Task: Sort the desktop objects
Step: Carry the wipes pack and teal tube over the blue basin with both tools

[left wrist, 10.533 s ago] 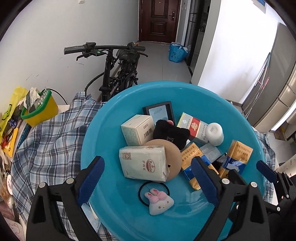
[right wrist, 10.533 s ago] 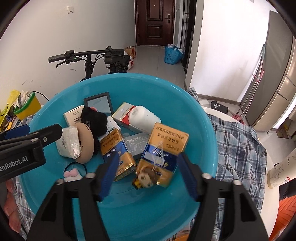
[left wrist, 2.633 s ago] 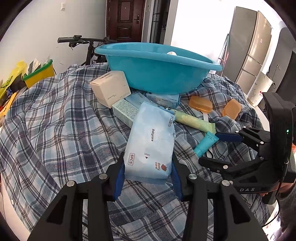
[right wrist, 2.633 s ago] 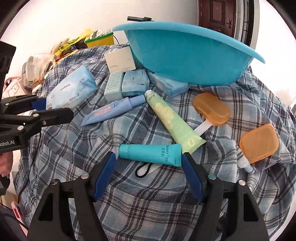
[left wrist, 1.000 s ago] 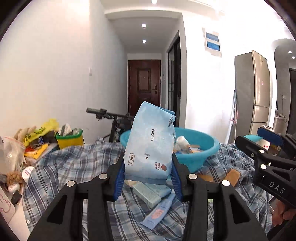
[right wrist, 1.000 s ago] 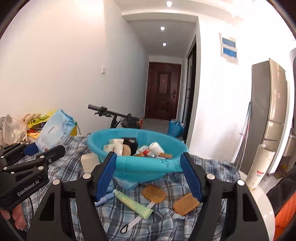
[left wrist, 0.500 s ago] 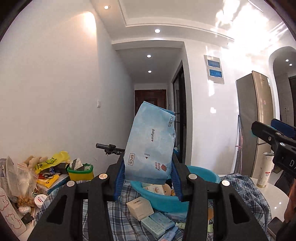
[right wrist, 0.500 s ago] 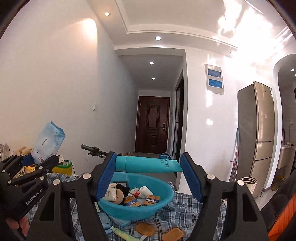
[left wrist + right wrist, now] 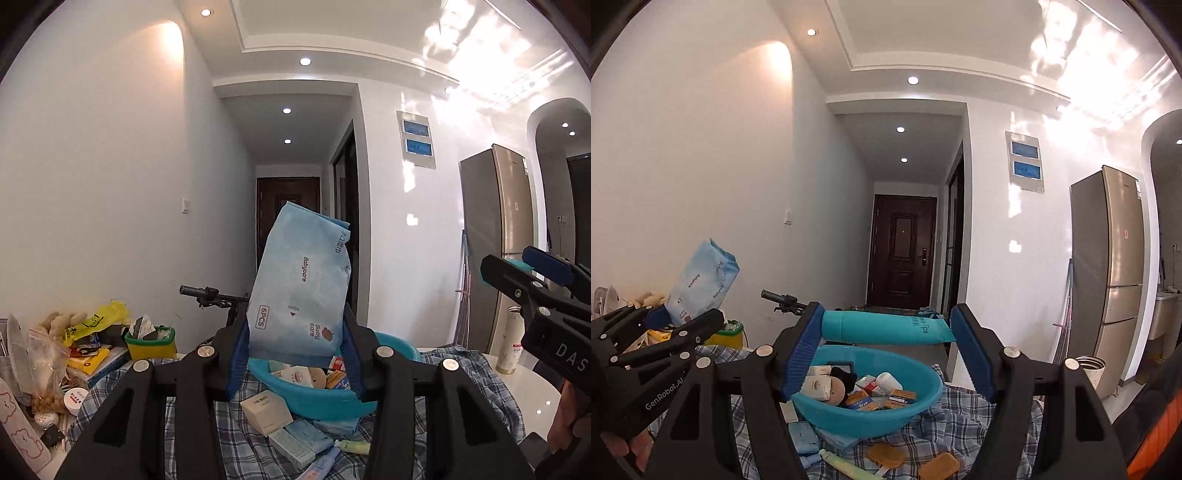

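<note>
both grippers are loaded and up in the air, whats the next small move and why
Probably carry both forward and lower them over the blue basin. The left hand-held gripper holds the wipes pack, the right hand-held gripper the teal tube, both above the table; the basin already holds sorted items.

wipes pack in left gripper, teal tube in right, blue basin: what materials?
Wipes pack: soft plastic film, matte print; it creases where clamped. Teal tube: likely flexible plastic, satin; round at the cap end, crimped flat at the other. Blue basin: rigid moulded plastic, slightly glossy, with a smooth rolled rim.
</note>
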The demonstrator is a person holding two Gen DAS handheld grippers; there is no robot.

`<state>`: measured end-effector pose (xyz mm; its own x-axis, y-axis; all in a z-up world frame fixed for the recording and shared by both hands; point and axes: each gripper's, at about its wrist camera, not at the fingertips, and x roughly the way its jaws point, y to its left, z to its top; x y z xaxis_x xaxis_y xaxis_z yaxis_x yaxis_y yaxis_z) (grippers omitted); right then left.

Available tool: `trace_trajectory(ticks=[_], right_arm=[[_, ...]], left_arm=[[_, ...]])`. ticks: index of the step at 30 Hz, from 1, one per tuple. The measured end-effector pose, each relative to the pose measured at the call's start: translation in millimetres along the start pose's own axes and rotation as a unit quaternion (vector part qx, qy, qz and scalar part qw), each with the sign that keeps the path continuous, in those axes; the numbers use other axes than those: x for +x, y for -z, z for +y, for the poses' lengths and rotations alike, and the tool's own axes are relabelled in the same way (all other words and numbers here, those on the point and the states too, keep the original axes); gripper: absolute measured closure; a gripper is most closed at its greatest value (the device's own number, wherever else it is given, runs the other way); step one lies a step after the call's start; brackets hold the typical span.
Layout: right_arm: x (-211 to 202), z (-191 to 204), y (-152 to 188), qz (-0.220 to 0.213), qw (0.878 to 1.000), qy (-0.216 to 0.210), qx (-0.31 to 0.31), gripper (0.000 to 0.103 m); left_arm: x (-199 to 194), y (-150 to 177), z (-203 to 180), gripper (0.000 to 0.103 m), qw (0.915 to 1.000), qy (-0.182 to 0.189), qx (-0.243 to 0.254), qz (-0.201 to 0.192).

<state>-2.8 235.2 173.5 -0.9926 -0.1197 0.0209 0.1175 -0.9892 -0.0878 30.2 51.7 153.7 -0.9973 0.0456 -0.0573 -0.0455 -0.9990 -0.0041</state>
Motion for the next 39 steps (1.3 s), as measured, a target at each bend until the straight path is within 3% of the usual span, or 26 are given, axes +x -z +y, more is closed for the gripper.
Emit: trace_trajectory(ticks=[6,16,22,29,37,39], right_arm=[[13.7,-0.6,-8.4,-0.005,1.000,0.000,-0.006,0.033],[66.3,2.6,-17.6,-0.021,1.000,0.008,0.002,0.033],[111.9,5.0,-15.2,-0.012,1.000,0.014,0.008,0.033],[162.2,-6.2,-15.6,-0.002,0.998,0.043,0.039,0.033],[181.4,-9.8,-14.6,-0.010,0.997,0.065,0.047,0.033],[183.6,-7.2,-17.3,-0.007,0.998,0.051,0.036,0.033]], left_arm=[[20.0,-12.2,-3.0,0.057,1.0000,0.002,0.002,-0.009],[89.6,-18.0,-5.2,0.057,1.0000,-0.004,-0.004,-0.001],[138.4,-34.8,-14.9,0.057,0.9993,-0.022,0.003,-0.029],[177.3,-57.4,-19.6,0.057,0.9983,-0.004,-0.012,-0.058],[208.5,-56.8,-12.4,0.057,0.9975,-0.015,-0.035,-0.059],[213.4,-58.1,-11.8,0.057,0.9985,-0.005,-0.027,-0.047]])
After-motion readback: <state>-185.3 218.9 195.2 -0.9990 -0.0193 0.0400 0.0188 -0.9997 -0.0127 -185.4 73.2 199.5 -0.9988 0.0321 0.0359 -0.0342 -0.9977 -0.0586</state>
